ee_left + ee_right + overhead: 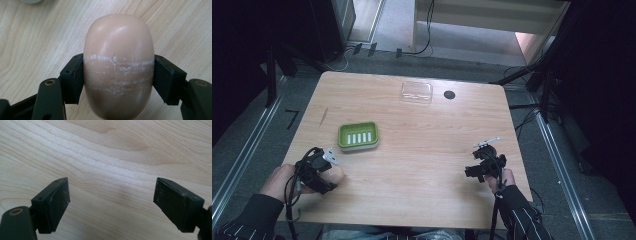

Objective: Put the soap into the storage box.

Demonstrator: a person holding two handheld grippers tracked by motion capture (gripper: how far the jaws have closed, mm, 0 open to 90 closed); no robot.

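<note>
A peach-coloured oval bar of soap [118, 67] sits between the black pads [73, 78] of my left gripper [118, 77], which is shut on its middle; white scrape lines cross the soap where the pads press. In the high view, the left gripper [331, 176] holds the soap [338, 173] low over the table's near left. A green soap dish [358, 135] with white slots lies just beyond it. My right gripper [472, 171] rests at the near right. Its jaws stand wide apart in the right gripper view [111, 200], with bare wood between them.
A clear plastic lid or box [416, 91] lies at the table's far middle, next to a round black hole or cap [449, 94]. A thin stick [324, 116] lies at the left. The wooden table [427, 150] is ringed by cables and dark stands on the floor.
</note>
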